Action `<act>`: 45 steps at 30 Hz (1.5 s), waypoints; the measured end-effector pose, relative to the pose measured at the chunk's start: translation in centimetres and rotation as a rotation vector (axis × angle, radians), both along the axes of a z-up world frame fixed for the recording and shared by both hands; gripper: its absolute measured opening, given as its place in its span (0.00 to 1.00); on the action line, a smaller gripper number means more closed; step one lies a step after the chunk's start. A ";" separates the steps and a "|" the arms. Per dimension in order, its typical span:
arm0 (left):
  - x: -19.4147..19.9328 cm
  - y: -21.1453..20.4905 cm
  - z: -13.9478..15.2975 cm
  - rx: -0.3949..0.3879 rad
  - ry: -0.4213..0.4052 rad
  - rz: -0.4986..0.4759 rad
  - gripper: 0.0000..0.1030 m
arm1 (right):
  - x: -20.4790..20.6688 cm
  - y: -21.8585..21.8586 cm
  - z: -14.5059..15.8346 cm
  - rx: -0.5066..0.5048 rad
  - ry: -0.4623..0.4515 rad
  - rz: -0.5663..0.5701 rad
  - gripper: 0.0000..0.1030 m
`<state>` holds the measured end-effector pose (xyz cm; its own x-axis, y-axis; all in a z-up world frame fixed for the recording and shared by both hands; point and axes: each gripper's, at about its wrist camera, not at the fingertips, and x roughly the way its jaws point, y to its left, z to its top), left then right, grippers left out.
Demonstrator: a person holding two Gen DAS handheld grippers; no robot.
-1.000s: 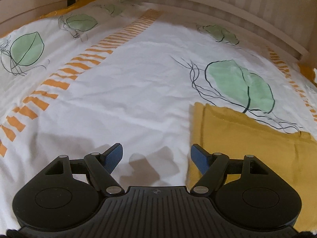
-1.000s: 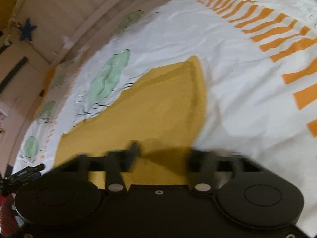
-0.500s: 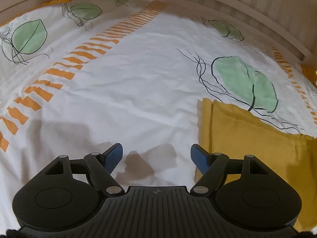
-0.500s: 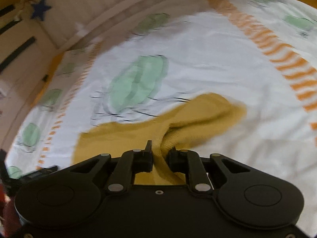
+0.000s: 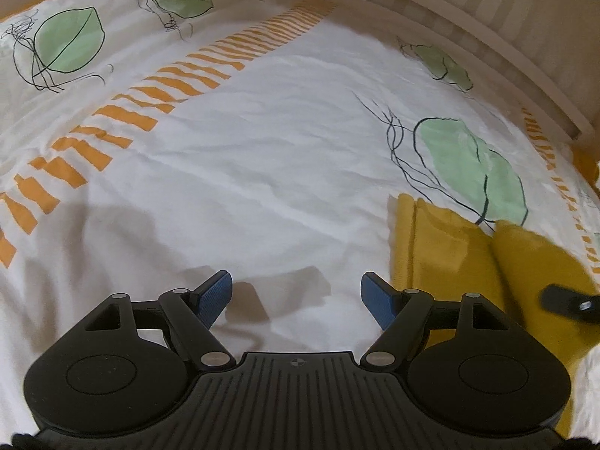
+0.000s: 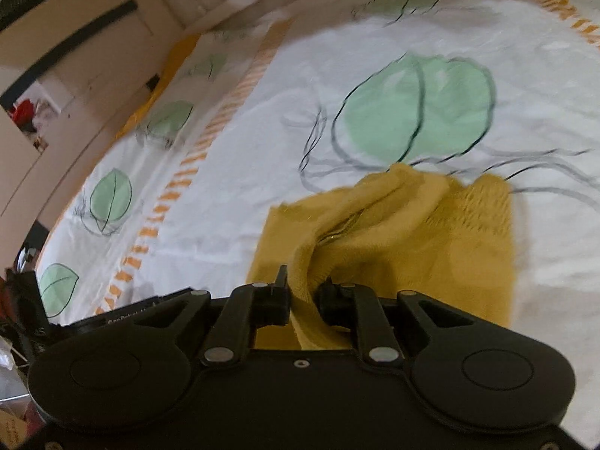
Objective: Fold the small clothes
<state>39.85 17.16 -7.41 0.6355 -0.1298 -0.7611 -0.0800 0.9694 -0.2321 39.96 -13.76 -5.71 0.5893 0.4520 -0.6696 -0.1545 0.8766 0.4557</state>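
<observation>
Pinching yellow garment [image 6: 412,232], seemingly edgewise

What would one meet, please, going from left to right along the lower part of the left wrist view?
Left gripper, open over the white bedsheet → mustard-yellow knit garment → right gripper, only partly in view at the frame's right edge.

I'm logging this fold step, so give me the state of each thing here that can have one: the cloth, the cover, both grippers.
Mustard-yellow knitted garment: one edge lifted and bunched, the rest lying on the bed.
White bed cover with green leaves and orange stripes: spread out, lightly creased.
Right gripper: its jaws have just been closing and now pinch the garment's edge.
Left gripper: open, nothing between its blue pads.
</observation>
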 end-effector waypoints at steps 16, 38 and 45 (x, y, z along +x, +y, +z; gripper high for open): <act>0.2 0.7 -0.4 -0.025 0.013 0.024 0.73 | 0.1 6.6 -2.0 -0.063 -0.061 0.123 0.36; 0.2 -0.6 -0.4 -0.057 -0.006 -0.034 0.73 | -6.9 5.3 -4.0 -0.142 -0.089 0.276 0.53; 0.0 -2.0 -0.3 -0.092 -0.029 -0.114 0.73 | -8.9 6.2 -4.2 -0.087 -0.105 0.352 0.53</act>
<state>39.87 15.13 -7.68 0.6341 -0.2710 -0.7242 0.0374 0.9462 -0.3214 31.09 -7.59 -9.96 0.4760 0.5831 -0.6584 -0.4951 0.7964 0.3473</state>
